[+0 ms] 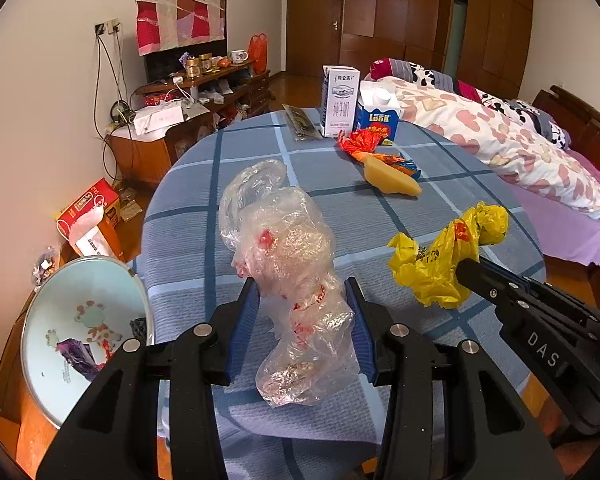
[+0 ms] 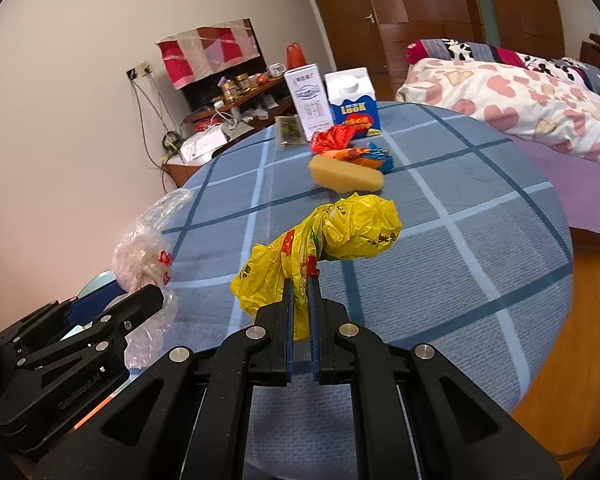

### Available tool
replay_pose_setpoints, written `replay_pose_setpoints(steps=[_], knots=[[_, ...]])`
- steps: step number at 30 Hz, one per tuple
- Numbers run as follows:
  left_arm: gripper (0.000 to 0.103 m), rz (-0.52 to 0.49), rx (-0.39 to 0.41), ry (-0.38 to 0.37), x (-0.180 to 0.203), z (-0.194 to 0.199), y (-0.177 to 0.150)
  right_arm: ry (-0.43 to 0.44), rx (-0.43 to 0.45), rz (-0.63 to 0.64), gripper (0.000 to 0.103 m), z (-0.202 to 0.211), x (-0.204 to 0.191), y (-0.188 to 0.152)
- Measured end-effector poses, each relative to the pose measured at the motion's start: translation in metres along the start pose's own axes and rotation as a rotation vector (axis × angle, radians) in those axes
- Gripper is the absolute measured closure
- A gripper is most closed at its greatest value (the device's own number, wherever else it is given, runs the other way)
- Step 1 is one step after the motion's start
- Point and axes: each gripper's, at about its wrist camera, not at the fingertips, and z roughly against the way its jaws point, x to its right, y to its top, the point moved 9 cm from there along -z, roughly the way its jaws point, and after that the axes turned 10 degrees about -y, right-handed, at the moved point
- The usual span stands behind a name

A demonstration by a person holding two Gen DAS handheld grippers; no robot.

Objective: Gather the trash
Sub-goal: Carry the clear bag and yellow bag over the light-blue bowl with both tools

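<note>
2 wrist views, angled down, sharing round table (image 1: 380,248)

Round table with blue checked cloth (image 1: 440,208) beneath the grippers, bed with heart-print quilt (image 1: 512,148) far right ahead, cluttered wooden sideboard (image 1: 204,92) far left, brown wardrobe doors (image 1: 432,12) beyond.

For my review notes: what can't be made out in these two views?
- Left wrist view: the basin is cut off by the left gripper, so its contents show only partly.
- Right wrist view: the clear plastic bag is partly hidden behind the left gripper's body.
- Both views: small print on the milk carton is unreadable.
</note>
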Motion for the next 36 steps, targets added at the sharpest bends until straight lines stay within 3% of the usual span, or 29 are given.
replay_pose_setpoints(steps=[21,36], knots=[[0.059,0.044,0.03,0.05,-0.04,0.035,-0.017,0.069,0.003,0.108,0.095,0.012,-0.058,-0.013],[0.059,0.1,0.041,0.133,-0.091,0.052,-0.028,0.15,-0.016,0.222,0.095,0.007,-0.12,-0.026]])
